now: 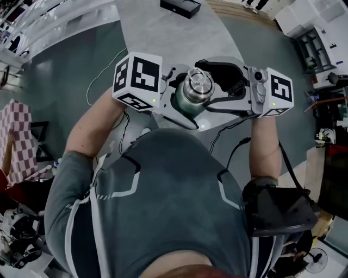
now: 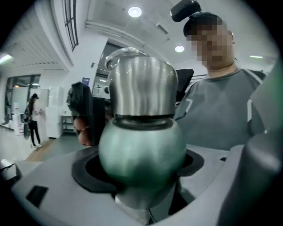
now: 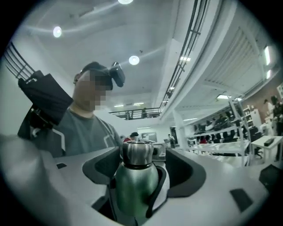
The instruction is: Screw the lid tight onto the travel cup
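Observation:
The travel cup (image 1: 187,98) has a green rounded body and a steel lid (image 1: 199,81) on top. It stands upright between my two grippers, close in front of the person's chest. My left gripper (image 1: 182,104) is shut on the green body; in the left gripper view the body (image 2: 141,150) fills the space between the jaws under the lid (image 2: 141,86). My right gripper (image 1: 218,81) comes from the right with its jaws wide on either side of the lid (image 3: 137,153). Gaps show between its dark pads (image 3: 188,172) and the cup (image 3: 132,190), so it is open.
A grey table (image 1: 163,32) lies beyond the grippers, with a black box (image 1: 181,6) at its far end and a white cable (image 1: 103,76) hanging off its left side. A red-checked cloth (image 1: 22,136) is at the left. A bystander (image 2: 34,119) stands far off.

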Tool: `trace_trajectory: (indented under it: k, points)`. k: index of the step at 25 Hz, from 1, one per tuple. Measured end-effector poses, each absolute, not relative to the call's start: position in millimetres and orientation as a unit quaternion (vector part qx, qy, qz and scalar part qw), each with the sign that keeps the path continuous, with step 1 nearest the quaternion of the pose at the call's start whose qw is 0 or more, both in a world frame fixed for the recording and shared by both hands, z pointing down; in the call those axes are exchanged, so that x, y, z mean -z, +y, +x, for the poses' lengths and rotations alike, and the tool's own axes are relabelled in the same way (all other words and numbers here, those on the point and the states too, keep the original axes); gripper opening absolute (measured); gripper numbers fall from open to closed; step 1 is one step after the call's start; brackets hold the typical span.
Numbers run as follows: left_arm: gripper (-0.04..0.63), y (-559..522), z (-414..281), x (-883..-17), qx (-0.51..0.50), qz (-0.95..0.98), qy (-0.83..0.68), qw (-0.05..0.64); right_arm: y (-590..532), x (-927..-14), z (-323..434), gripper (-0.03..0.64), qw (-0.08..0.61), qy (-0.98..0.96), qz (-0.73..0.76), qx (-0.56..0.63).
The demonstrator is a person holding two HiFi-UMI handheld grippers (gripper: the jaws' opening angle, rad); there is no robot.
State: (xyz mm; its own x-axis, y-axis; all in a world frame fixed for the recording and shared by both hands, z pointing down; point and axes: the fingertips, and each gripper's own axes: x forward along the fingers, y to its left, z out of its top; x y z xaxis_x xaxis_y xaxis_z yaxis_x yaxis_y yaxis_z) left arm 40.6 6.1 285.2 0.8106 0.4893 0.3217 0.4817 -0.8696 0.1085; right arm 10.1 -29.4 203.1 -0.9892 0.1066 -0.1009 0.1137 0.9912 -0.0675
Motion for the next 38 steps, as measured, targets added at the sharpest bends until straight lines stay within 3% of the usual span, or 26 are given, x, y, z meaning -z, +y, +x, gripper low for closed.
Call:
trace_trajectory:
  k: [4,9,17,20,23,25,31,35,38]
  points:
    - [0.399,26,39,-287,-0.177,0.929,0.325,0.017,-7,-207,1,0.313,0.014,0.988,0.147,0.039]
    - [0.399,24,40,-298,-0.192,0.925,0.327,0.015,-11,-211,-3,0.285,0.014,0.988,0.147,0.032]
    - [0.399,-88,54,-330,-0.265,0.964,0.0,0.015,-95,-234,9,0.268,-0.019,0.984,-0.174,0.017]
    - [0.399,-111,52,-343,-0.288,0.956,-0.057,0.013,-113,-246,12,0.268,-0.03,0.966,-0.253,0.033]
    - [0.399,-89,53,-338,-0.267,0.963,0.014,0.018,-97,-243,10,0.273,-0.022,0.982,-0.186,0.031]
    - [0.399,-66,48,-321,-0.238,0.967,0.09,0.018,-82,-231,7,0.321,0.002,0.993,-0.108,0.04]
    - [0.399,-17,44,-296,-0.207,0.953,0.22,0.023,-42,-203,-2,0.321,0.028,0.998,0.054,0.006]
    - [0.399,-16,42,-297,-0.215,0.95,0.225,0.013,-41,-200,-8,0.275,0.022,0.997,0.072,0.006]
    - [0.399,-40,45,-303,-0.229,0.96,0.158,0.013,-59,-205,-7,0.273,0.017,1.0,0.006,0.008]
